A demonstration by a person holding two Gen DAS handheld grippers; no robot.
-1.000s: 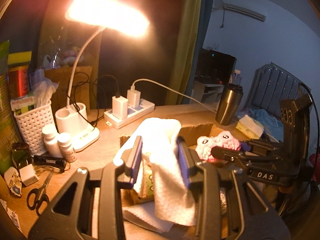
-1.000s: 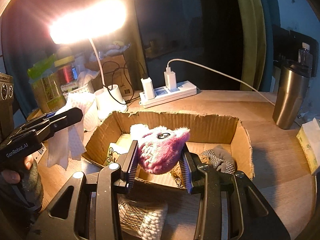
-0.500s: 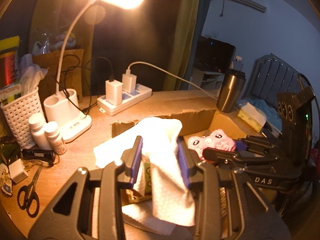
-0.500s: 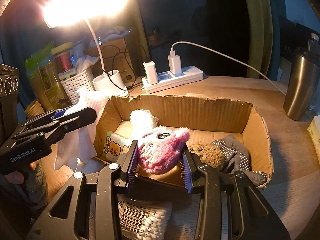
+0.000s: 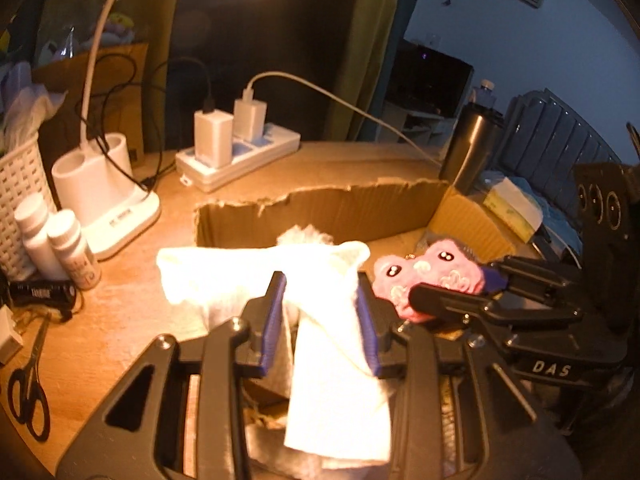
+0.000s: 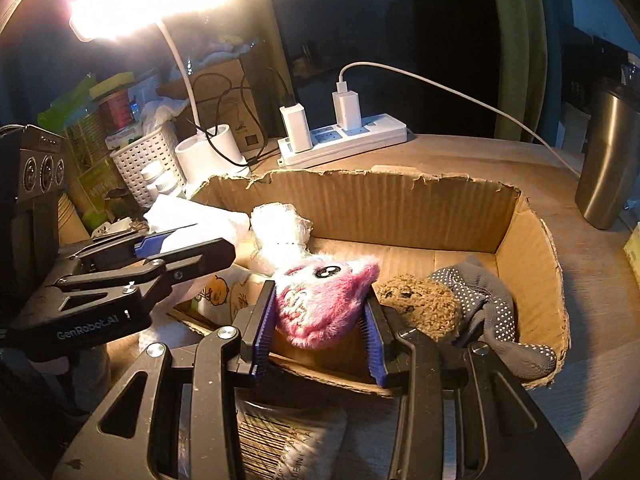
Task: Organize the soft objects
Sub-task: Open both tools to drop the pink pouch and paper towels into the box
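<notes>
White cloth (image 5: pixel 320 300) pinched in left tool (image 5: pixel 320 312) — draped below.

Inside the torn brown cardboard box (image 6: pixel 400 216), a fluffy white plush (image 6: pixel 280 236) lies left of a tan knitted toy (image 6: pixel 416 304) and dotted grey glove (image 6: pixel 492 312); the white power strip (image 6: pixel 344 140) sits behind.

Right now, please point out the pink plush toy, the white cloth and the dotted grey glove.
pink plush toy (image 6: pixel 320 300), right wrist view, its furry face.
white cloth (image 5: pixel 332 364), left wrist view, the hanging fold.
dotted grey glove (image 6: pixel 488 308), right wrist view, the palm.
</notes>
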